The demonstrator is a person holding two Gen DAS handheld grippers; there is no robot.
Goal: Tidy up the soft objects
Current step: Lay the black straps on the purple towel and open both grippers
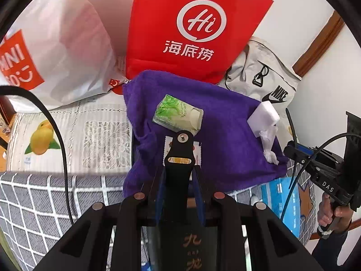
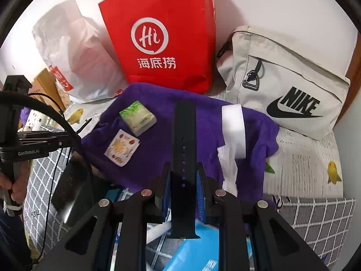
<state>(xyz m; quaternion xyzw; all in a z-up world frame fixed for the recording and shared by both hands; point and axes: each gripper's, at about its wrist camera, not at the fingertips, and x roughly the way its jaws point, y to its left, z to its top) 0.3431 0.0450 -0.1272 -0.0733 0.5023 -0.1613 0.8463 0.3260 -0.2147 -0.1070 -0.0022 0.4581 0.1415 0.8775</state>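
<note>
A purple towel (image 1: 225, 140) (image 2: 162, 135) lies spread on the surface. On it are a green tissue pack (image 1: 178, 114) (image 2: 138, 117), a small printed sachet (image 2: 121, 148), a white sponge block (image 1: 264, 118) (image 2: 233, 131) and a crumpled white tissue (image 1: 269, 144) (image 2: 229, 169). My left gripper (image 1: 179, 171) is shut on a short black watch strap piece (image 1: 179, 153) over the sachet. My right gripper (image 2: 183, 171) is shut on a long black watch strap with holes (image 2: 183, 158), held above the towel.
A red paper bag (image 1: 194, 27) (image 2: 162, 38), a white plastic bag (image 1: 63, 45) (image 2: 74, 52) and a beige Nike bag (image 1: 266, 79) (image 2: 286, 83) stand at the back by the wall. A blue box (image 1: 282, 203) (image 2: 198, 248) lies near the front edge.
</note>
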